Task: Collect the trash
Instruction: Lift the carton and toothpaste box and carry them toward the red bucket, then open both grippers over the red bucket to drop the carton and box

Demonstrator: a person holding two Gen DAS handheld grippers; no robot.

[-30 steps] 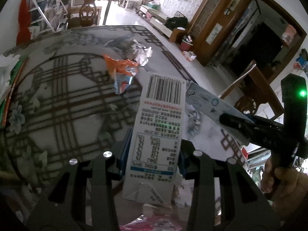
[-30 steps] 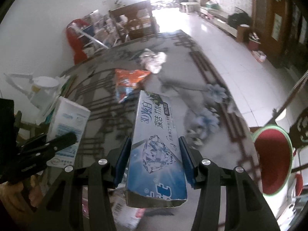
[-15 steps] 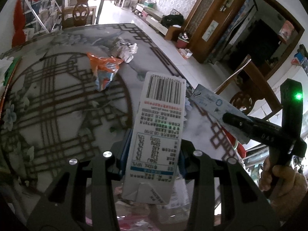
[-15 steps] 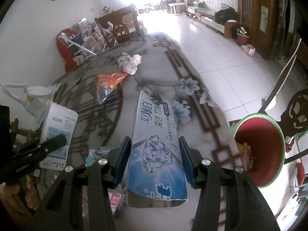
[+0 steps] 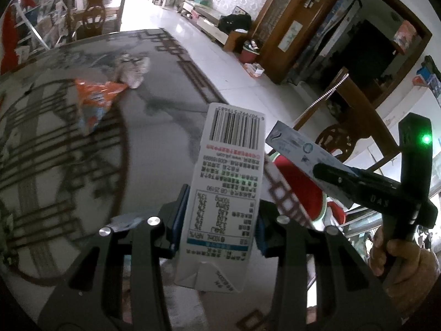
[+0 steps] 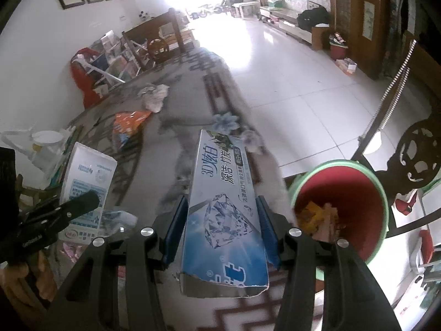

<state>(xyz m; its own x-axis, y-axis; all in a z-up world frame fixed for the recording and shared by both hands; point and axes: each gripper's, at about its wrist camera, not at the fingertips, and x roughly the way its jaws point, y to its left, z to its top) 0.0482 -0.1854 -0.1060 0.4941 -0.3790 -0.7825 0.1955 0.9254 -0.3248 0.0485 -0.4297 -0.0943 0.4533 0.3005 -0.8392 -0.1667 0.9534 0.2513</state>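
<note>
My left gripper (image 5: 217, 229) is shut on a white milk carton (image 5: 226, 187) with a barcode, held above the table. My right gripper (image 6: 223, 229) is shut on a blue toothpaste box (image 6: 223, 207), held near the table's right edge. The toothpaste box also shows in the left wrist view (image 5: 297, 149), and the carton in the right wrist view (image 6: 88, 176). A red bin with a green rim (image 6: 341, 209) stands on the floor just right of the toothpaste box, with scraps inside. An orange snack wrapper (image 6: 129, 121) and crumpled paper (image 6: 154, 96) lie further back on the table.
The patterned glass table (image 5: 55, 151) stretches ahead. Small wrappers (image 6: 115, 218) lie near its front edge. A wooden chair (image 6: 413, 160) stands right of the bin. A chair (image 5: 93, 13) and cluttered shelves stand at the table's far end.
Both grippers have moved right toward the table's edge, keeping their boxes. The red bin has come closer and larger in the right wrist view.
</note>
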